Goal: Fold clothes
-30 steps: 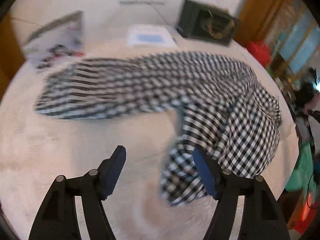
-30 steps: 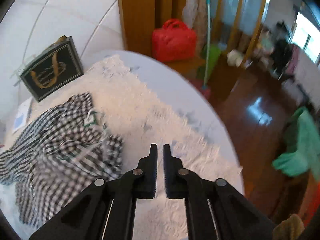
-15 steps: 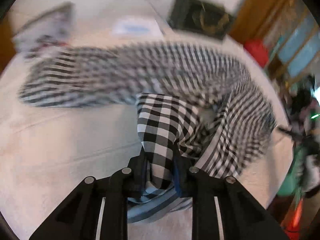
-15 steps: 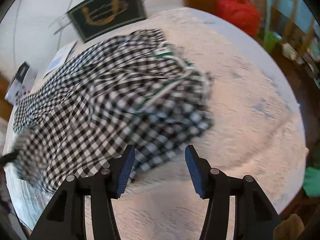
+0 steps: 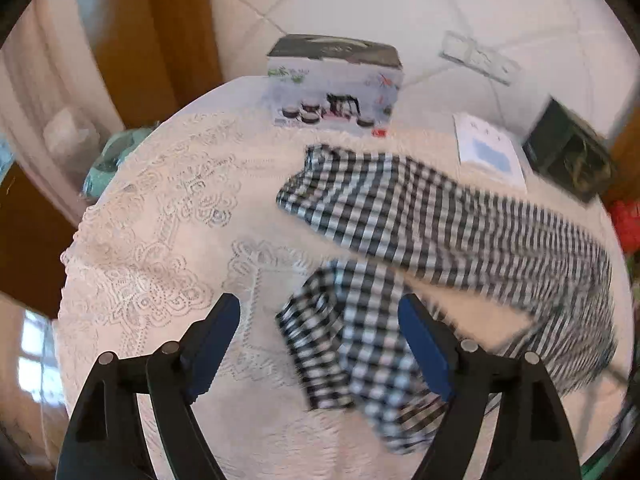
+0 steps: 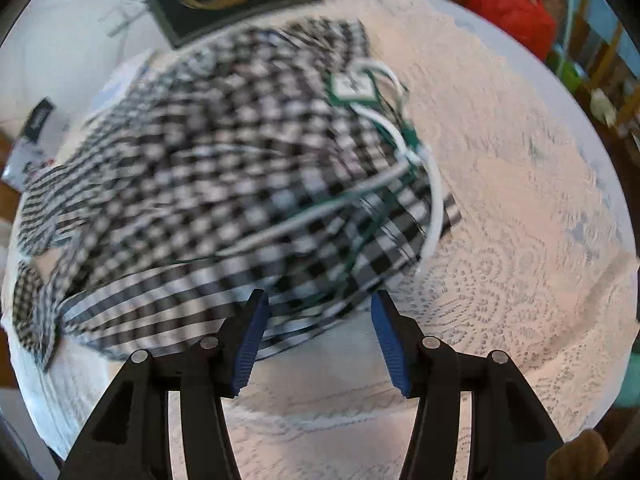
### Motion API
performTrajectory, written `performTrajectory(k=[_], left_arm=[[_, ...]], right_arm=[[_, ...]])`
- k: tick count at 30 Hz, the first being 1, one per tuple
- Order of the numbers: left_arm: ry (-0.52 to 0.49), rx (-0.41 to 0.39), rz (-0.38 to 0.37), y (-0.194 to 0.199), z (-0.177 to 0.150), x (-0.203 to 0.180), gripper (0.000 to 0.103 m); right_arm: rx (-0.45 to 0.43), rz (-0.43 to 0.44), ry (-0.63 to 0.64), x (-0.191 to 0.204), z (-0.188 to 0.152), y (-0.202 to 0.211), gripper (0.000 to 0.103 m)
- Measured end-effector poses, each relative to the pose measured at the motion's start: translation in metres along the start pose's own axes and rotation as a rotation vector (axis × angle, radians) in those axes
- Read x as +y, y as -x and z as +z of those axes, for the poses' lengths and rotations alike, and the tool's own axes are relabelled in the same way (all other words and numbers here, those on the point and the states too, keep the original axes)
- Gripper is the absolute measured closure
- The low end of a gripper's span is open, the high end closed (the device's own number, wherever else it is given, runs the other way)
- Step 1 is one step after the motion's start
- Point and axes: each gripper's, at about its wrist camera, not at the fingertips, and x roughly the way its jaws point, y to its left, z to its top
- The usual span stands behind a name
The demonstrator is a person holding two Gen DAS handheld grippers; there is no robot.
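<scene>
A black-and-white checked garment (image 5: pixel 440 216) lies spread and rumpled on a round table with a white lace cloth (image 5: pixel 160 240). In the left wrist view one end of it (image 5: pixel 352 336) lies between the fingers of my open left gripper (image 5: pixel 320 340), loose on the cloth. In the right wrist view the garment (image 6: pixel 224 168) shows its waist with white drawstrings and a green label (image 6: pixel 352 86). My right gripper (image 6: pixel 318 340) is open just in front of the garment's near edge, holding nothing.
A printed box (image 5: pixel 336 84), a white booklet (image 5: pixel 488 148) and a dark framed picture (image 5: pixel 568 152) stand at the table's far side by the wall. A red bag (image 6: pixel 512 12) sits on the floor beyond the table edge.
My left gripper, shut on the cloth half a second ago, has opened and the cloth end has dropped. My right gripper has opened and moved up to the garment's edge.
</scene>
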Motion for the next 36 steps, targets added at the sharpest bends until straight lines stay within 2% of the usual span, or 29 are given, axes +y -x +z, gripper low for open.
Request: performTrajectory(k=[4,6,7,9,11,13,16,18,21,22,23,25,26,28,29,30,31,33,36], left_arm=[[-0.128,0.066,0.073,-0.031,-0.055,0.006,0.021],[-0.123,0.112,0.081,-0.054,-0.072,0.007,0.021],[-0.100,0.123,0.056,-0.060,-0.078,0.010,0.021],[-0.055,0.144,0.005,-0.071,-0.090,0.015,0.021],[-0.053,0.126,-0.011,-0.075,-0.092,0.009,0.021],[-0.089,0.116,0.020,-0.083,-0.092,-0.002,0.021],[-0.103,0.125,0.003,-0.094,-0.091,-0.012,0.021],[-0.103,0.140,-0.008,-0.101,-0.091,-0.015,0.025],[-0.107,0.130,-0.025,-0.104,-0.091,-0.019,0.038],[-0.110,0.124,-0.031,-0.103,-0.090,-0.020,0.056],[-0.112,0.117,-0.038,-0.101,-0.089,-0.020,0.084],[-0.112,0.126,-0.038,-0.097,-0.088,-0.022,0.086],[-0.115,0.128,-0.052,-0.096,-0.089,-0.021,0.089],[-0.122,0.118,-0.063,-0.085,-0.092,-0.018,0.090],[-0.119,0.114,-0.070,-0.080,-0.091,-0.015,0.090],[-0.112,0.105,-0.082,-0.068,-0.092,-0.010,0.091],[-0.104,0.096,-0.093,-0.056,-0.093,-0.005,0.091],[-0.070,0.083,-0.134,-0.029,-0.096,0.011,0.091],[0.012,0.059,-0.238,0.019,-0.092,0.050,0.091]], right_arm=[[-0.019,0.082,0.185,0.050,-0.004,0.028,0.049],[-0.005,0.144,0.260,0.084,-0.003,0.033,0.040],[0.012,0.183,0.271,0.101,-0.002,0.031,0.037],[0.035,0.234,0.289,0.131,-0.001,0.025,0.037],[0.049,0.254,0.308,0.159,-0.002,0.019,0.037],[0.069,0.271,0.334,0.187,-0.004,0.013,0.036],[0.109,0.291,0.336,0.215,-0.005,0.002,0.023],[0.134,0.304,0.314,0.226,-0.006,-0.007,0.023],[0.169,0.320,0.277,0.244,-0.008,-0.025,0.023],[0.180,0.322,0.266,0.250,-0.009,-0.029,0.023],[0.189,0.322,0.259,0.255,-0.011,-0.034,0.022],[0.212,0.318,0.243,0.267,-0.014,-0.045,0.022],[0.228,0.308,0.237,0.275,-0.016,-0.053,0.024],[0.215,0.266,0.247,0.290,-0.019,-0.059,0.039],[0.191,0.271,0.265,0.295,-0.019,-0.055,0.067],[0.185,0.295,0.264,0.299,-0.018,-0.052,0.082],[0.179,0.309,0.253,0.300,-0.016,-0.049,0.091],[0.148,0.339,0.246,0.299,-0.011,-0.031,0.092],[0.086,0.436,0.238,0.290,0.007,0.008,0.092]])
